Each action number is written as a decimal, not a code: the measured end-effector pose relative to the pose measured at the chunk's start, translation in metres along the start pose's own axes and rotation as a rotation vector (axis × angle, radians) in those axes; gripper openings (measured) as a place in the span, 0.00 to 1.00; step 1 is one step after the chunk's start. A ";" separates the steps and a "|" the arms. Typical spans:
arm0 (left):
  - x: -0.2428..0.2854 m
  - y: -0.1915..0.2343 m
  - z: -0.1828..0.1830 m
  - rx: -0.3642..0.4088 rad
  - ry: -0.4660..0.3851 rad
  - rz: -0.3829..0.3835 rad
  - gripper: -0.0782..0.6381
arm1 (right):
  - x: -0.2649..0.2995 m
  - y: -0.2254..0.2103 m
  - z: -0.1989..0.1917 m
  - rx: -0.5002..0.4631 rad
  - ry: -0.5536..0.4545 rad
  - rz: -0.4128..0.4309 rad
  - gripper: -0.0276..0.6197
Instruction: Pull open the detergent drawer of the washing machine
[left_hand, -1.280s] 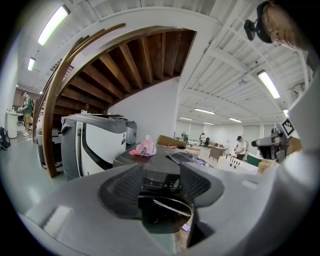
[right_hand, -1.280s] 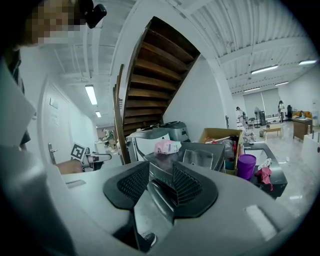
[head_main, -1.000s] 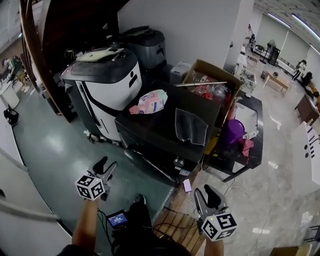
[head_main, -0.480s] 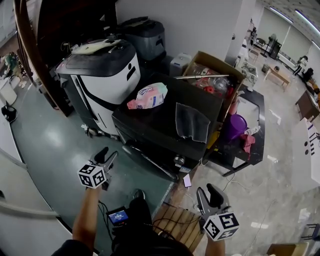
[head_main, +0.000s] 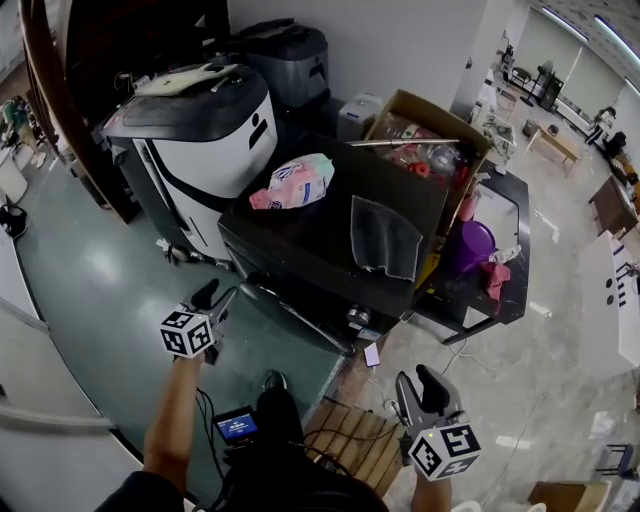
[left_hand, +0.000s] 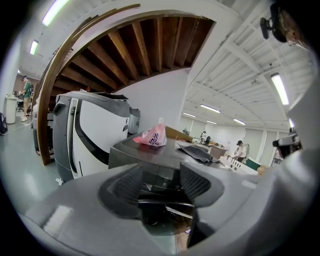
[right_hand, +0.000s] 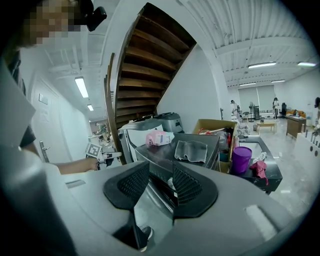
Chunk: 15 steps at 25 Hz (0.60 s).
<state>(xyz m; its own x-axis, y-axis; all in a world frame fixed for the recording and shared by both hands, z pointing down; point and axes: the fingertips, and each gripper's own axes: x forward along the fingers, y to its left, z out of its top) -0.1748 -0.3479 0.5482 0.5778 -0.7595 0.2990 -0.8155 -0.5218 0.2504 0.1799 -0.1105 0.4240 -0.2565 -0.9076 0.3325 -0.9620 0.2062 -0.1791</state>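
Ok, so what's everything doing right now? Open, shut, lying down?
Left tool, open, empty.
Right tool, open, empty.
Washing machine, nothing pulled out in front, as far as I can see.
Cardboard box, open on top, full.
Gray cloth, lying flat on the washing machine.
Pink bag, lying on its side.
Purple bucket, upright.

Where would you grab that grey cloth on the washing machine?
The grey cloth lies flat on top of the washing machine, so only an edge gives a gripper something to pinch. Probably best is the edge nearest the machine's front, coming from that side.
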 end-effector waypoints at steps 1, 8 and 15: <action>0.004 0.002 -0.002 -0.002 0.006 -0.001 0.48 | 0.000 -0.001 0.000 0.000 0.004 -0.004 0.24; 0.037 0.023 -0.020 -0.024 0.047 -0.014 0.48 | 0.009 -0.006 0.001 -0.004 0.019 -0.032 0.24; 0.068 0.038 -0.031 -0.060 0.059 -0.049 0.48 | 0.017 -0.009 0.000 -0.009 0.037 -0.057 0.24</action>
<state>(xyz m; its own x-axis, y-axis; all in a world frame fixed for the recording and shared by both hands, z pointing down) -0.1657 -0.4069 0.6068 0.6193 -0.7085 0.3383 -0.7838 -0.5324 0.3197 0.1844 -0.1283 0.4315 -0.2044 -0.9037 0.3761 -0.9759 0.1581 -0.1506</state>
